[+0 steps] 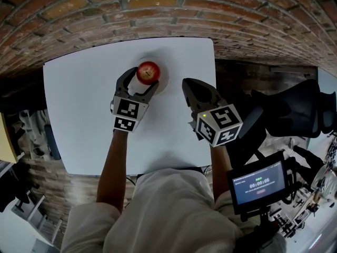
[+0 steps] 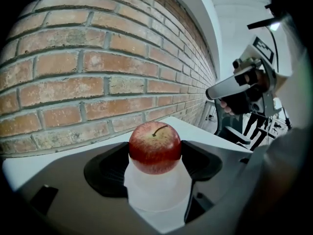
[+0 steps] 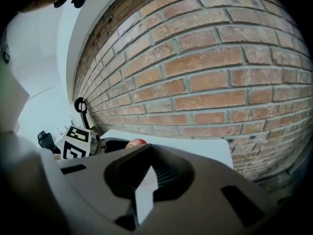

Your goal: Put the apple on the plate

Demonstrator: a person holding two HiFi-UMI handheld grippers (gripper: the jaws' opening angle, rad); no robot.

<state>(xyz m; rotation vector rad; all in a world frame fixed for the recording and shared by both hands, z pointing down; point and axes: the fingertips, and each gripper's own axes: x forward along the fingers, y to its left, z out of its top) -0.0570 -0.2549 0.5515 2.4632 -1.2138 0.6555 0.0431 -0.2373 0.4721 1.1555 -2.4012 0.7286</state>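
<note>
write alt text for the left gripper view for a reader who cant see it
A red apple with a short stem is clamped between the two dark jaws of the left gripper, seen close up over a white surface. A brick wall fills the background, and the far edge of a white table shows behind the apple.

Table (image 1: pixel 79 115) is bare to the left of the left gripper (image 1: pixel 142 79): wide open approach from that side. Near half of the top is also free. Plate (image 1: pixel 162 82) sits near the far edge; brick wall (image 1: pixel 105 15) rises beyond it, little room behind. Left gripper's jaws close off the apple (image 1: pixel 148 71) on both flanks; top is open. Right gripper (image 1: pixel 188 84), jaws together, stands just right of the plate, with a narrow bare strip between. Black chair (image 1: pixel 295 109) crowds the table's right side.
</note>
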